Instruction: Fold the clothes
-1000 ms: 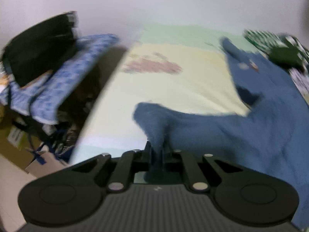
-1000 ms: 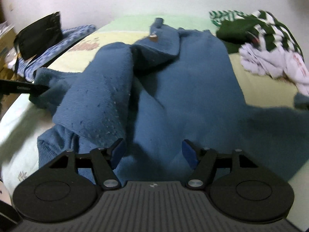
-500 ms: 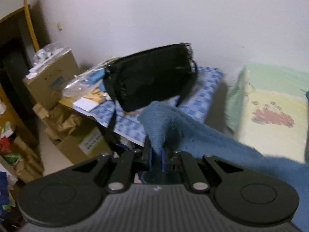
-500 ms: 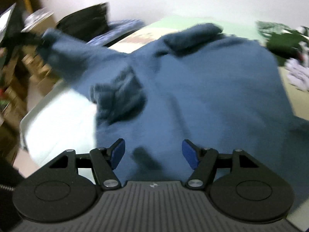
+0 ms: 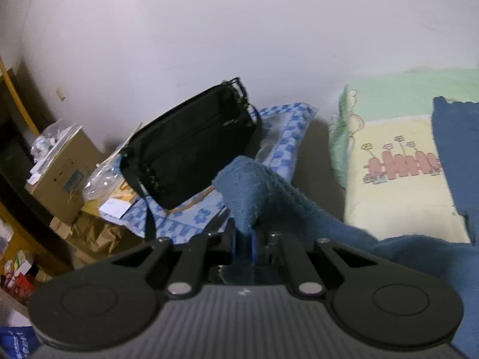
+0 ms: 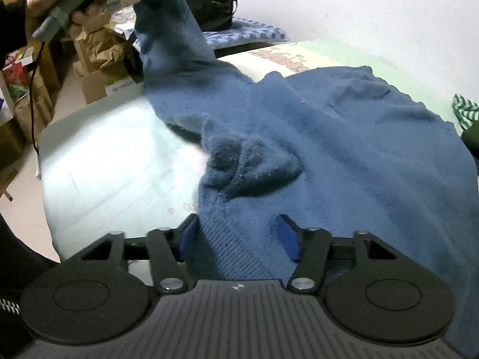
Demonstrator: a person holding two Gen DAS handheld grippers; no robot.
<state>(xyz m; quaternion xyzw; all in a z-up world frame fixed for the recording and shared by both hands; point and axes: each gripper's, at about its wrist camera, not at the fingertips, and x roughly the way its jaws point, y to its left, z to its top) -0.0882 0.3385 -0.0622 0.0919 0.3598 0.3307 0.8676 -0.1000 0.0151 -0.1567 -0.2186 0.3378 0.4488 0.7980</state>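
— Where's the blue knitted sweater [image 6: 344,149]?

— Spread on the bed [image 6: 119,173]. The left gripper [image 5: 245,233] is clenched on its sleeve end [image 5: 248,185], lifted out past the bed's left edge.

— And the right gripper [image 6: 236,233]?

— Its jaws have just been closing, astride the ribbed hem [image 6: 239,254], pads not yet pressing. The sleeve's long axis runs from there up-left.

— Obstacles?

— A black bag [image 5: 191,149] and cardboard boxes [image 6: 98,59] beside the bed; striped clothes [image 6: 464,110] far right.

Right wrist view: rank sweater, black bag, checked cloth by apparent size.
1. sweater, by far the largest.
2-3. black bag and checked cloth look similar; both far off and partly hidden, so unranked.
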